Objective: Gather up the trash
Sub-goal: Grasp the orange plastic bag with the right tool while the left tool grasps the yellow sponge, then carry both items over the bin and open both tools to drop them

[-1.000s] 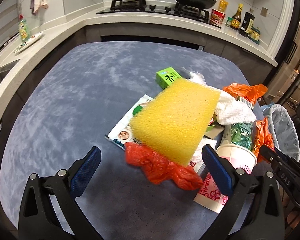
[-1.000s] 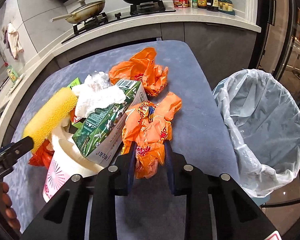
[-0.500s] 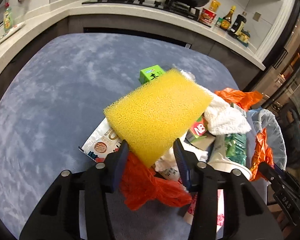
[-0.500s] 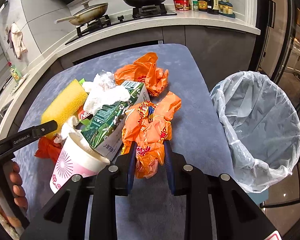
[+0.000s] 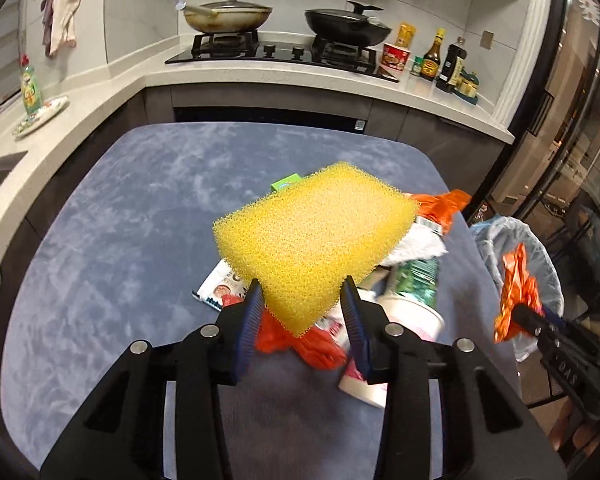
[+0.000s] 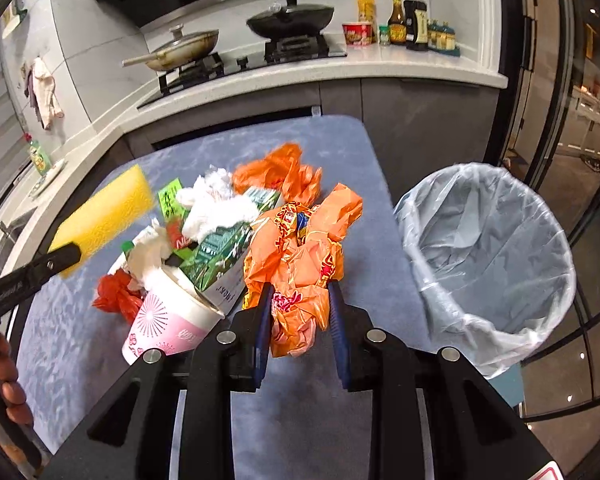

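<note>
Surface (image 6: 332, 148): blue-grey mottled top, rounded corners, standing before a kitchen counter with a gas hob.
Bin (image 6: 548, 312): round, lined with a clear plastic bag, standing just beside the right edge of the surface; nothing visible inside.
Trash pile (image 6: 204, 240): heaped near the right side of the surface; items overlap and touch one another.
Left gripper (image 5: 302, 300): its jaws have just been closing; blue pads now pinch the near corner of the yellow sponge (image 5: 316, 240), which is lifted clear above the pile and tilted.
Right gripper (image 6: 300, 308): jaws pressed onto the crumpled orange snack wrapper (image 6: 300, 256); in the left wrist view the wrapper hangs in front of the bin's opening.
Paper cup (image 6: 168, 320): pink and white, lying on its side at the near edge of the pile.
Green carton (image 6: 216, 252): resting against the cup mouth, partly under white tissue (image 6: 216, 208).
Orange plastic bag (image 6: 280, 172): at the far side of the pile, on the surface.
Red plastic bag (image 6: 116, 296): on the surface, left of the cup.
Small green box (image 6: 170, 200): behind the tissue, partly hidden.
Person's hand (image 6: 8, 384): fingers at the left gripper's handle.
</note>
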Available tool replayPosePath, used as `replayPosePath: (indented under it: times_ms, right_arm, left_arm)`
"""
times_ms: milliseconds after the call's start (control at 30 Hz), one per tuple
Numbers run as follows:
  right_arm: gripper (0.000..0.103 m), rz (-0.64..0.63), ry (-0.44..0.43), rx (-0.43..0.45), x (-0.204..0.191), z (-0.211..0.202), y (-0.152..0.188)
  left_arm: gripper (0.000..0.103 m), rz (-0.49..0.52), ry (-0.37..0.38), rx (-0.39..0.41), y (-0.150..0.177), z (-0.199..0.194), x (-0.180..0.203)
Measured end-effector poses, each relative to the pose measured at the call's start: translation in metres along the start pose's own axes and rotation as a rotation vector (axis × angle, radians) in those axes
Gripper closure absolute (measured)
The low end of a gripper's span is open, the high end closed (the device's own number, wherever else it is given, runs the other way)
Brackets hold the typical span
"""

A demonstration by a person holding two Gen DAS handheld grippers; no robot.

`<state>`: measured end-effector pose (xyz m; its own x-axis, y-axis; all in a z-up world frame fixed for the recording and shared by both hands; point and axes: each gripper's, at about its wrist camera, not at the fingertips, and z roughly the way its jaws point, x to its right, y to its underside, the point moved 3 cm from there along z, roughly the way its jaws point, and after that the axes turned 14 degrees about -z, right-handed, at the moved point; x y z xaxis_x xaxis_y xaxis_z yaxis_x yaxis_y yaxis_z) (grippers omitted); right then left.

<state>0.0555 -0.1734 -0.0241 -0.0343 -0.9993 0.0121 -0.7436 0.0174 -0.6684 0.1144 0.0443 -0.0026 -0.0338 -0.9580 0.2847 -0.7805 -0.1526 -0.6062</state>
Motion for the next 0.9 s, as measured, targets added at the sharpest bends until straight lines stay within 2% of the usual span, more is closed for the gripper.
replayPosePath:
  times_ms: [167,433,667,900]
  right_arm:
    - [0.078,0.041,0.029,0.042,0.023,-0.024,-0.007]
    - [0.078,0.118,0.096,0.083,0.075,-0.048,-0.006]
    - [0.078,0.241,0.13,0.048,0.142,-0.036,0.015]
    - [0.078,0.269,0.175,0.008,0.195,-0.007,0.022]
  left_arm:
    - [0.065,0.041,0.027,0.002,0.005,-0.022,0.025]
    - [0.065,0.138,0.107,-0.007,0.015,-0.03,0.087]
    - [0.065,0.227,0.172,-0.043,0.027,-0.007,0.154]
    - [0.065,0.315,0.215,-0.101,0.047,0.039,0.226]
